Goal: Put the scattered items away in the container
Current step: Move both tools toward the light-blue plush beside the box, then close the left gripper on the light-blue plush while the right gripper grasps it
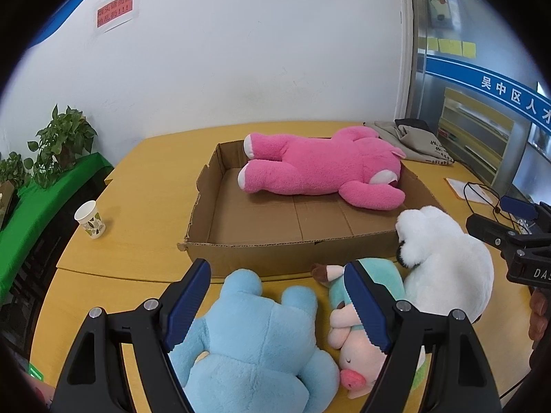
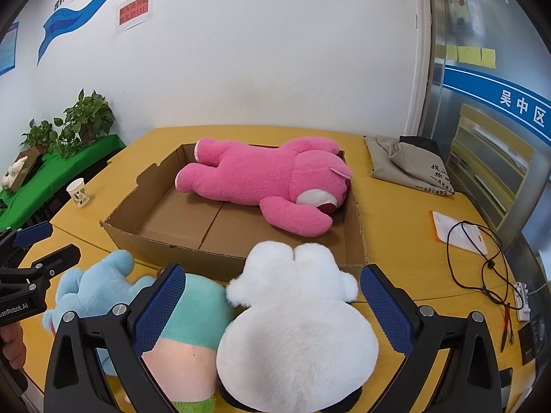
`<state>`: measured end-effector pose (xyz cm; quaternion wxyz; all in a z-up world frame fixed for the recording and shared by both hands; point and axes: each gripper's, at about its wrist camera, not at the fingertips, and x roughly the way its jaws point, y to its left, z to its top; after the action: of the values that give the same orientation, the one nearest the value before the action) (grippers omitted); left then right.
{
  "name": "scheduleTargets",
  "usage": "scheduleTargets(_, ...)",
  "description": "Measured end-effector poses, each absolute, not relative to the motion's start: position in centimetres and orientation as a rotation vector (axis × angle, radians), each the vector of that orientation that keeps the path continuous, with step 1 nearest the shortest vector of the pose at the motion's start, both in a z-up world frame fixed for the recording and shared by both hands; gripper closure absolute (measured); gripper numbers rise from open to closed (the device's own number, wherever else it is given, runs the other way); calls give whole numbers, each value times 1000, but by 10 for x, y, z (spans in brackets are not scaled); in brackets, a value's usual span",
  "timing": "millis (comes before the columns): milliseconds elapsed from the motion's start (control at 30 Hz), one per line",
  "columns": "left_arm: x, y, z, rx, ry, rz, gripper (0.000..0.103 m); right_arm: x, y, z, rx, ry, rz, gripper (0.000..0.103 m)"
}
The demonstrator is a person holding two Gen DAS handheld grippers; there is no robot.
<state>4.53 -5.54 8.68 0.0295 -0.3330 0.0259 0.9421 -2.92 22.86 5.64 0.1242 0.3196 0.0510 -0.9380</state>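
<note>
A shallow cardboard box (image 1: 282, 246) (image 2: 179, 254) stands on the yellow table with a pink plush bear (image 1: 320, 168) (image 2: 261, 179) lying in it. In front of the box lie a light blue plush (image 1: 255, 340) (image 2: 93, 285), a small pink-and-teal plush (image 1: 354, 337) (image 2: 193, 323) and a white plush (image 1: 447, 261) (image 2: 296, 320). My left gripper (image 1: 279, 299) is open above the blue plush. My right gripper (image 2: 272, 306) is open, its fingers on either side of the white plush.
A paper cup (image 1: 90, 219) (image 2: 78, 191) stands at the table's left. A grey cloth bag (image 1: 413, 141) (image 2: 409, 165) lies at the back right. A paper sheet and black cables (image 2: 482, 251) lie at the right. Potted plants (image 2: 86, 120) stand on a green shelf at the left.
</note>
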Motion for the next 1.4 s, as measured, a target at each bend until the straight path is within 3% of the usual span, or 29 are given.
scheduleTargets(600, 80, -128, 71, -1017, 40, 2918, 23, -13, 214, 46, 912, 102, -2573, 0)
scheduleTargets(1000, 55, -207, 25, -1244, -341, 2676, 23, 39, 111, 18, 844, 237, -2213, 0)
scheduleTargets(1400, 44, -190, -14, -1265, -423, 2347, 23, 54, 38, -47, 909, 310, -1996, 0)
